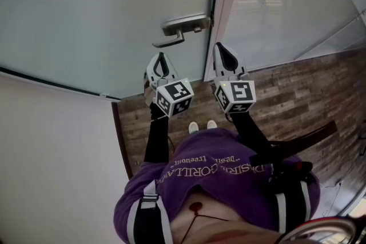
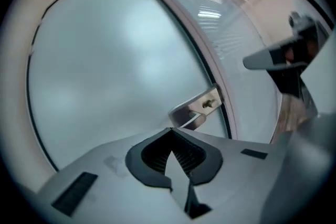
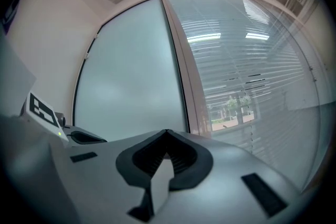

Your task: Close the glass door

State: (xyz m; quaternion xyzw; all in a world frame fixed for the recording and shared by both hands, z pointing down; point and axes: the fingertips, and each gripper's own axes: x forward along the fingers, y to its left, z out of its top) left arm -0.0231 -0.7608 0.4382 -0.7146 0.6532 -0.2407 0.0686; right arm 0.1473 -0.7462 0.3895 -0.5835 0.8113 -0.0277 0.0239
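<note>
The frosted glass door [image 1: 103, 14] stands in front of me, its right edge along the pale door frame [image 1: 224, 8]. A metal lever handle [image 1: 180, 28] sits on that edge, also seen in the left gripper view as the handle [image 2: 197, 110]. My left gripper [image 1: 160, 57] hangs just below and a little left of the handle, apart from it, jaws shut with nothing between them [image 2: 170, 131]. My right gripper [image 1: 220, 47] points at the foot of the frame, shut and empty [image 3: 167, 134]. The two grippers are side by side.
Right of the frame is a fixed glass panel [image 3: 247, 76] with blinds behind it. A white wall [image 1: 51, 146] runs along the left. Wood-pattern floor [image 1: 286, 94] lies below, with a dark curved bar [image 1: 303, 137] at the lower right.
</note>
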